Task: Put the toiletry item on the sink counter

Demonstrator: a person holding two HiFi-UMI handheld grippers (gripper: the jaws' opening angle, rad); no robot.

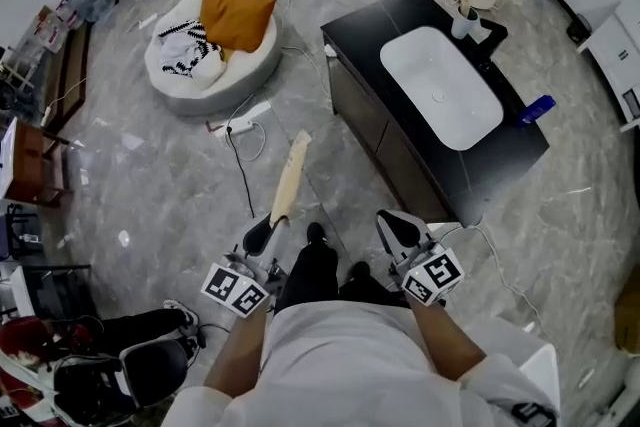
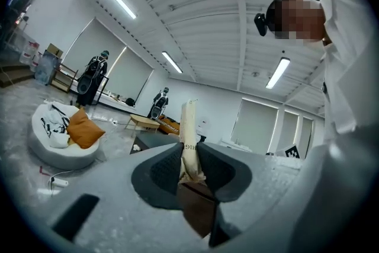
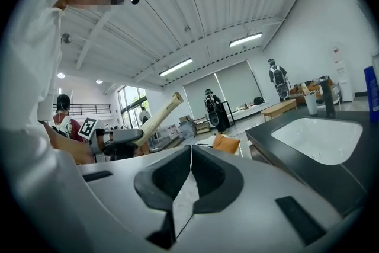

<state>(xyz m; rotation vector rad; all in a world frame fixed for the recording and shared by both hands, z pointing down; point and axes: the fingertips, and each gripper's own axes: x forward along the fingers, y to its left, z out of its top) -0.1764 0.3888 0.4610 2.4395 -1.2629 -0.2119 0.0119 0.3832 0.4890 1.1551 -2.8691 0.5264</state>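
Note:
My left gripper is shut on the lower end of a long beige toiletry tube, which sticks up and forward over the floor. In the left gripper view the tube stands pinched between the dark pads. My right gripper is shut with nothing in it, its jaws pressed together. The black sink counter with a white basin lies ahead to the right. In the right gripper view the tube shows at left and the basin at right.
A blue bottle and a cup stand on the counter. A white beanbag with an orange cushion sits ahead left. A power strip and cable lie on the floor. An office chair is behind left.

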